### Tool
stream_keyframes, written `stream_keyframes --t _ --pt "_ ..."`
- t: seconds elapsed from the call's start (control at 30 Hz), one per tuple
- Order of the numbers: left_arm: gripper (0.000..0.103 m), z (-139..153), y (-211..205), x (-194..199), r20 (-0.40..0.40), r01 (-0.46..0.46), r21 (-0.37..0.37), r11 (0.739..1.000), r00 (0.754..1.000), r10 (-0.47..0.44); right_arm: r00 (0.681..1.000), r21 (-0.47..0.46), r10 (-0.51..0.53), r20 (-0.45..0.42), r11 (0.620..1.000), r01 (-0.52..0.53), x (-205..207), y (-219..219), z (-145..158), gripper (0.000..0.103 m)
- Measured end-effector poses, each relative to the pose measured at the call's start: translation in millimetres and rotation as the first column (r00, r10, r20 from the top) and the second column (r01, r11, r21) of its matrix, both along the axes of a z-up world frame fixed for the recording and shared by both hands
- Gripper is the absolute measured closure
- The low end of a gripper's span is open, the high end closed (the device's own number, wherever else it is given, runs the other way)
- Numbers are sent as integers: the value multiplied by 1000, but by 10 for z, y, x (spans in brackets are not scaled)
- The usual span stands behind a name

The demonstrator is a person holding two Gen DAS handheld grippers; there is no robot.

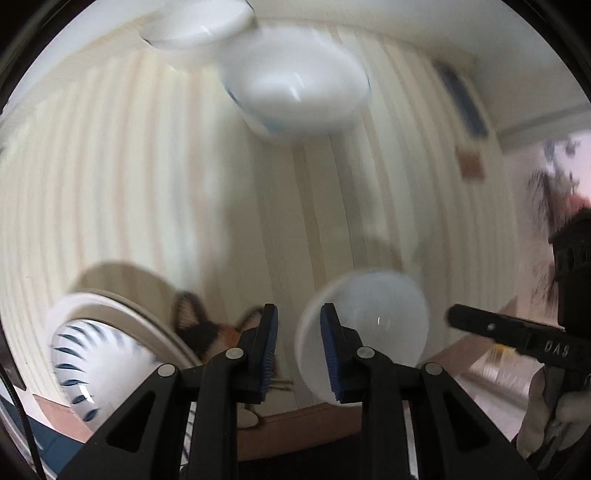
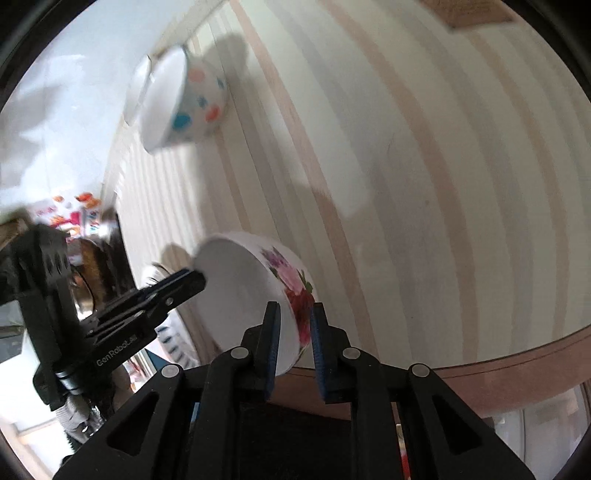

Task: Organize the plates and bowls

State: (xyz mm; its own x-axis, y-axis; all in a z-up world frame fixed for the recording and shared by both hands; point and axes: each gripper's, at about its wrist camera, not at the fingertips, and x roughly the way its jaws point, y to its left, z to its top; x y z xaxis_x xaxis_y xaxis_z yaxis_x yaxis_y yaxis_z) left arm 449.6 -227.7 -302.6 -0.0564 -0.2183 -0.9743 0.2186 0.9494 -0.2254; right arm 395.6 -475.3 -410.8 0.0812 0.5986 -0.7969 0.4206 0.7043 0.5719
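Note:
In the right wrist view, my right gripper [image 2: 293,339] stands with its jaws on either side of the rim of a white bowl with pink and purple flowers [image 2: 255,291]; a narrow gap shows at the right pad. The same bowl shows in the left wrist view [image 1: 364,332], just right of my left gripper [image 1: 299,347], which is open and empty. The right gripper enters that view from the right [image 1: 509,332]. A white bowl with coloured dots [image 2: 184,99] stands far off; it shows as the white bowl with blue marks in the left wrist view [image 1: 295,83].
A white bowl with dark blue dashes [image 1: 88,365] rests on a beige plate [image 1: 147,332] at the left. A white plate [image 1: 199,22] lies at the far end. The striped tablecloth [image 1: 147,184] covers the table; its wooden edge [image 2: 517,365] is near.

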Motion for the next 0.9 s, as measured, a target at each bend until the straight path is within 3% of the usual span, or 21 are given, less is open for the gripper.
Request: stream_keyframes --t 0.03,0.1,0.17,0.37,0.53,0.67,0.7,0.73,0.8,0.9 --pt "76 96 56 90 41 -23 -8 1000 999 23 999 -8 -19 28 1000 19 47 -72 109 78" --pt "71 153 159 280 96 -77 -30 997 992 80 994 -11 -52 92 999 53 181 -161 272 53" --pt "70 111 271 540 106 -139 -47 989 984 144 984 -24 -81 159 996 86 387 -228 368 46" --pt "70 -293 421 1190 37 -282 -121 952 957 289 958 -35 -114 264 991 128 1125 -167 256 46" --pt "70 -601 341 1395 -21 -281 -142 949 959 281 961 -17 -109 255 993 117 1509 -62 7 46" --pt "71 -679 234 1466 -10 -256 -148 955 966 257 967 16 -102 235 995 102 1643 41 -180 47" --pt "72 -695 208 1480 -8 -247 -145 958 969 249 968 21 -104 227 995 102 1661 70 -224 50" --pt "81 -678 212 1480 -2 -238 -154 959 971 241 971 22 -99 217 995 97 1684 82 -273 54" --pt "83 -663 183 1478 24 -217 -131 967 975 222 972 34 -101 212 995 96 1720 96 -338 77" --pt "83 -664 168 1466 38 -209 -123 970 976 215 969 10 -97 228 995 97 1740 134 -323 79"
